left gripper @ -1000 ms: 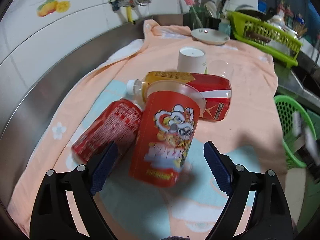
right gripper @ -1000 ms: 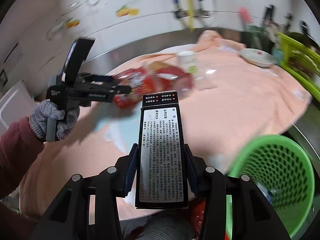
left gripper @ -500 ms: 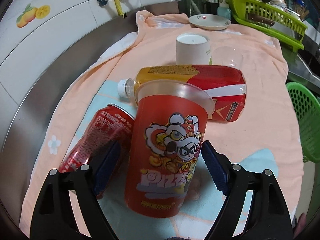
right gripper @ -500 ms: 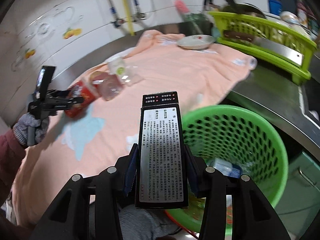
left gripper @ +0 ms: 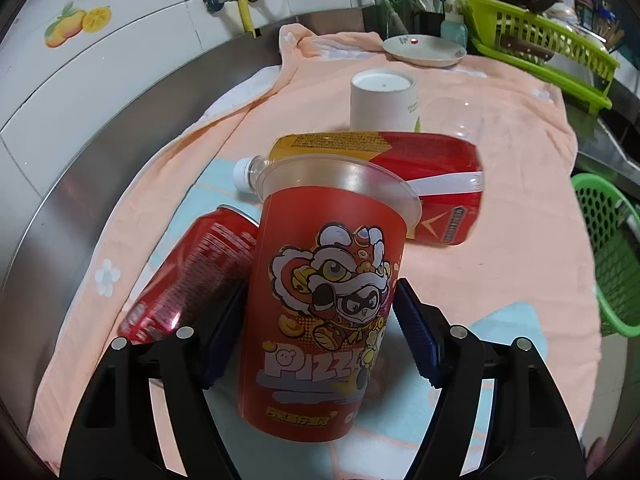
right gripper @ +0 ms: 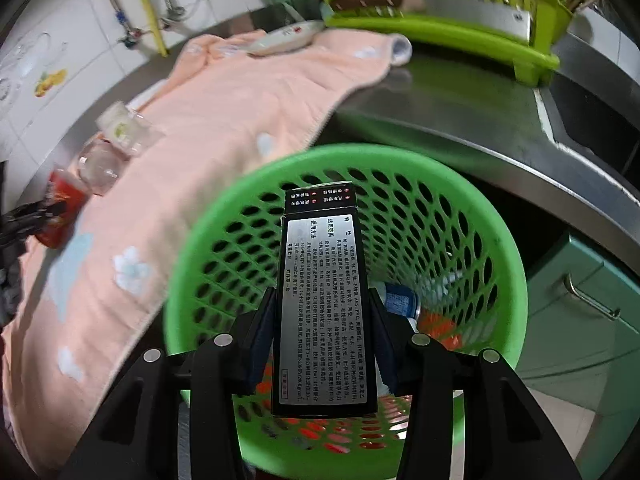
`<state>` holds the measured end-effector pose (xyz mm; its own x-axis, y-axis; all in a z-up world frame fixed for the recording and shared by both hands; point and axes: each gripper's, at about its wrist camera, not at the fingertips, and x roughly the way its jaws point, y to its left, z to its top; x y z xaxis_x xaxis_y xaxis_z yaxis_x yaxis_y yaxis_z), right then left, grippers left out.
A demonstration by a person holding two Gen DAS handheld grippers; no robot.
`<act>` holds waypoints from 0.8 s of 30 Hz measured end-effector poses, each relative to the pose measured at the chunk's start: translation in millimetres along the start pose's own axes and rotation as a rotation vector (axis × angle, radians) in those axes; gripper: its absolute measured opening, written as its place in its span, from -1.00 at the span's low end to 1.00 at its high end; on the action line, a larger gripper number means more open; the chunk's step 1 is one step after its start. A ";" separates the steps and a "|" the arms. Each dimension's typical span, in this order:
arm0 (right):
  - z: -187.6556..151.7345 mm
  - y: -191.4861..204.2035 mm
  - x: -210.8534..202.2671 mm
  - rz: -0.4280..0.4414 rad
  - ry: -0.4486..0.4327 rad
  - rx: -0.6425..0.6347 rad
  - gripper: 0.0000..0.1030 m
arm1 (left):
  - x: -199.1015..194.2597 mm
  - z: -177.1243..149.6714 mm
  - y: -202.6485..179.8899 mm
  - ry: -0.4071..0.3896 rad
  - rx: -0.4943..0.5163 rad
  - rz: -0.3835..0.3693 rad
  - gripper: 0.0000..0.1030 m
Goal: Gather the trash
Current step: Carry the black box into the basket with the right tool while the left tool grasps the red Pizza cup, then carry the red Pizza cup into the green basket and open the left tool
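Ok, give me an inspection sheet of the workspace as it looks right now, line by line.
Surface: peach towel spread over a steel counter.
Job's things: red pizza cup upright; red can and red-labelled bottle lying behind it; black box held over the green basket, which already holds trash.
Clutter: white paper cup upside down, clear cup, plate.
Grippers: left gripper straddles the pizza cup, contact unclear; right gripper clamps the black box.
Cables: nothing seen.
Surroundings: tiled wall, taps, green dish rack.
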<state>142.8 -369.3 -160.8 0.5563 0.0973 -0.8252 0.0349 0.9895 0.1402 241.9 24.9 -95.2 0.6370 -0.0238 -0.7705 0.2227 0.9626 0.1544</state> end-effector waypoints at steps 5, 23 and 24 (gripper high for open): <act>-2.2 -12.9 19.9 -0.019 0.040 0.026 -0.16 | -16.3 -5.2 2.1 -0.020 -0.010 -0.021 0.38; -4.0 -27.2 -12.0 -0.001 -0.033 0.052 0.10 | -82.9 5.1 -69.0 -0.131 0.077 -0.187 0.37; -4.6 -27.0 -21.2 0.001 -0.049 0.047 0.11 | -83.6 6.7 -78.7 -0.131 0.089 -0.203 0.37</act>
<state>126.2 -397.6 -149.6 0.5966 0.0915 -0.7973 0.0724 0.9833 0.1670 176.1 -50.7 -38.8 0.6615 -0.2539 -0.7057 0.4160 0.9071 0.0636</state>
